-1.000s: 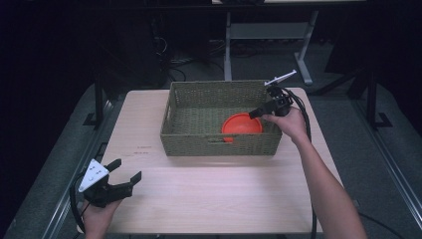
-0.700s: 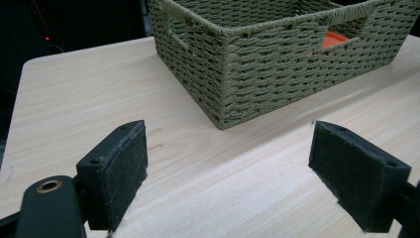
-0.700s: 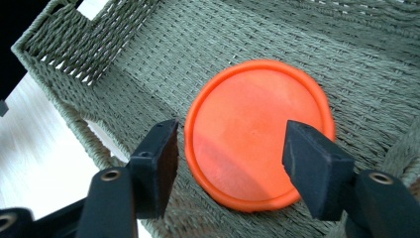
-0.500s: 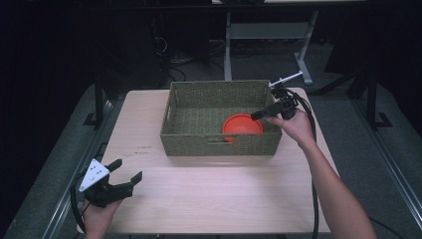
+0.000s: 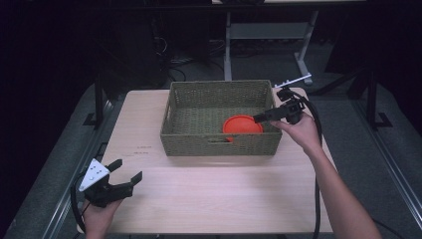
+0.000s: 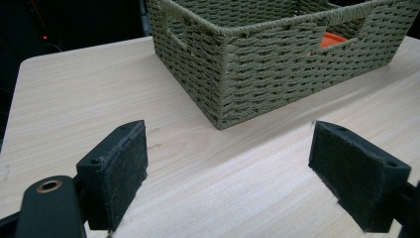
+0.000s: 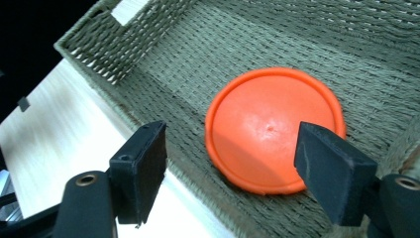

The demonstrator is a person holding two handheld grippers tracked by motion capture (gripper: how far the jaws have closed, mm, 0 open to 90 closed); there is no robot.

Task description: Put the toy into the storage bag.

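Note:
An orange disc (image 5: 242, 124) lies flat on the floor of a woven olive basket (image 5: 219, 144), near its front right corner. My right gripper (image 5: 260, 118) hovers over the basket's right rim and points left at the disc. Its jaws have just been opening and now stand wide, with nothing between them. In the right gripper view the disc (image 7: 272, 129) lies below the open gripper (image 7: 233, 163). My left gripper (image 5: 127, 170) rests open at the table's front left corner. In the left gripper view it (image 6: 228, 158) faces the basket (image 6: 277, 74), and the disc (image 6: 333, 39) peeks through a handle slot.
The basket stands at the back middle of a light wooden table (image 5: 224, 199). Bare tabletop stretches between the left gripper and the basket. A metal frame (image 5: 268, 35) stands on the dark floor behind the table. A black cable (image 5: 314, 124) trails from the right gripper.
The right gripper has drawn back a little to the right and lifted from the disc, with its jaws wider apart. The disc stays in the basket. The left gripper has not moved.

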